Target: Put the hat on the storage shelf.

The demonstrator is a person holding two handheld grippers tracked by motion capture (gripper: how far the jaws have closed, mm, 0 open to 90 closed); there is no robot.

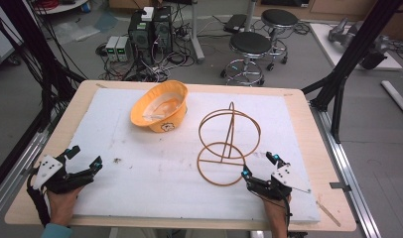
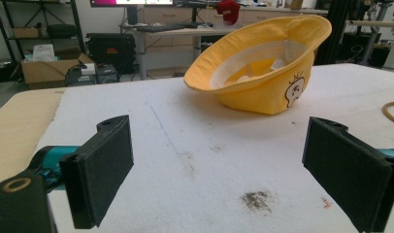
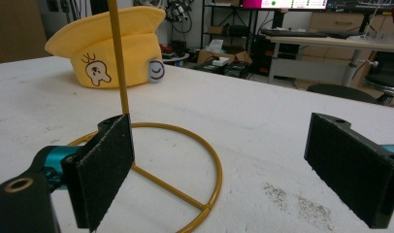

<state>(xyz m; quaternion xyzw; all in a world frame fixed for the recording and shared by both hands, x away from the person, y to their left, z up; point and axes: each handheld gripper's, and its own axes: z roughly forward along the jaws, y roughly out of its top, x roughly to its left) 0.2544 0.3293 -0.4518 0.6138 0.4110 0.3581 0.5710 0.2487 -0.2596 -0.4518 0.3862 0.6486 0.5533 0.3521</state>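
- Yellow hat [image 1: 159,112] lies upside down near the bench's far edge, opening upward, holding nothing.
- Wire stand [image 1: 228,144] is upright.
- Left hand-held gripper [image 1: 85,157] and right hand-held gripper [image 1: 259,165]: both wide, nothing held.

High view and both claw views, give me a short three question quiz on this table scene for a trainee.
1. True or false: the yellow hat lies with its opening facing up.
2. Which claw is nearer the wire stand? A) the left claw B) the right claw
3. Fill in: in its own view, nothing sits between the left claw's pads, so that claw is ____.

Key:
1. True; its pale lining shows from above.
2. B; the stand's base ring lies just ahead of it.
3. Open.
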